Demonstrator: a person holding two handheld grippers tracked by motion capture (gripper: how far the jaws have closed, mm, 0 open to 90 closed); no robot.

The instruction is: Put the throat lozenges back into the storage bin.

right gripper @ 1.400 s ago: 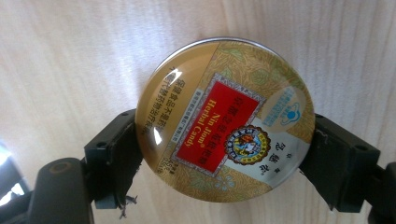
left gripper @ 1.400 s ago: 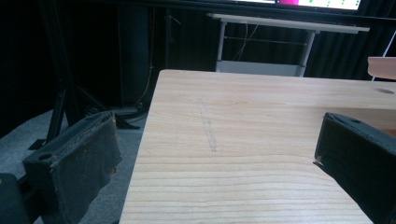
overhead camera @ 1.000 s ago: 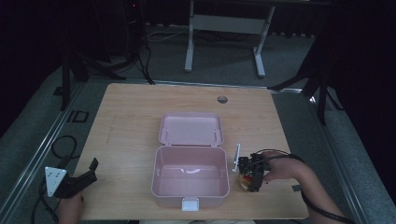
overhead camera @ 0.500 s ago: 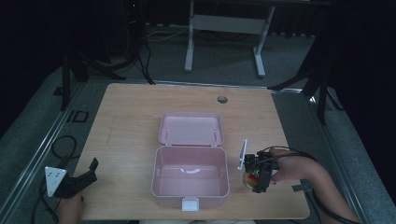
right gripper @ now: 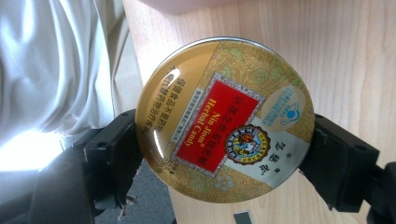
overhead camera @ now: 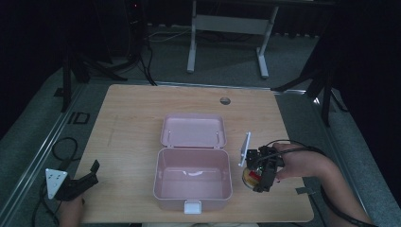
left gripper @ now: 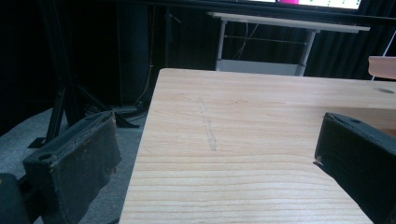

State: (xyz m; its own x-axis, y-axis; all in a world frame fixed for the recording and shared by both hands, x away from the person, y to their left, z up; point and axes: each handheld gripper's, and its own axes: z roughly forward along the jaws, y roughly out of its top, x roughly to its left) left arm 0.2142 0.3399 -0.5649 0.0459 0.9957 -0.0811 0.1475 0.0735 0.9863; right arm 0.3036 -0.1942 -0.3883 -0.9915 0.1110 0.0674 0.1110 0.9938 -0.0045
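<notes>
Tin (right gripper: 224, 119) reading "Nin Jiom Herbal Candy" between right claw (right gripper: 224, 154) jaws.

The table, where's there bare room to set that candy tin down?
Bare wood lies between the left gripper and the pink box, and beyond its open lid toward the table hole. The near right strip, around the right gripper holding the candy tin, is tight.

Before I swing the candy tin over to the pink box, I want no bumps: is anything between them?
Nothing visible blocks it. The round herbal candy tin sits clamped in the right gripper just right of the open pink box; only the box's right wall lies between, so lift over it.
</notes>
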